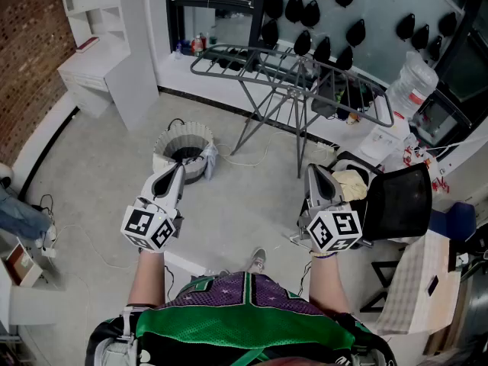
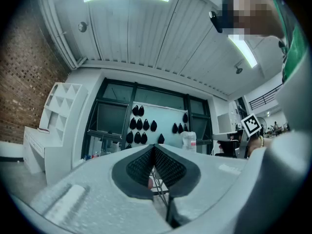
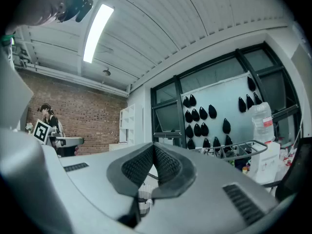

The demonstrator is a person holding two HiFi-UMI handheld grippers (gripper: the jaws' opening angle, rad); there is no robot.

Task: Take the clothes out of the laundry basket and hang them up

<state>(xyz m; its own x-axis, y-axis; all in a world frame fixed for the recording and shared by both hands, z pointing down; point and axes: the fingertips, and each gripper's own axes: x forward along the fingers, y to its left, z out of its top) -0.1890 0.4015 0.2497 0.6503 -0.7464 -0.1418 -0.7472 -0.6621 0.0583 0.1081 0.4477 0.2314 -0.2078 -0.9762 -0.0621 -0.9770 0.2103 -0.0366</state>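
As the left gripper (image 1: 177, 170) and right gripper (image 1: 315, 172) pointed forward with fingers (image 2: 139, 167) pressed together on nothing, the laundry basket (image 1: 162, 149) of clothes (image 1: 209, 160) sat on the floor (image 1: 99, 166) ahead, nearer the left gripper, short of the drying rack (image 1: 290, 67).

Green-purple jersey (image 1: 244, 311), black trim — left gripper (image 1: 176, 169), right gripper (image 1: 315, 171) pale grey, marker cubes (image 1: 149, 228), dark fingers (image 2: 139, 167).

My head camera looks steeply down past the left tool (image 1: 178, 168) and right tool (image 1: 313, 169) to the floor (image 1: 99, 166), while each tool's camera, close behind its jaws, faces about level toward what seems the same drying rack (image 1: 297, 71).
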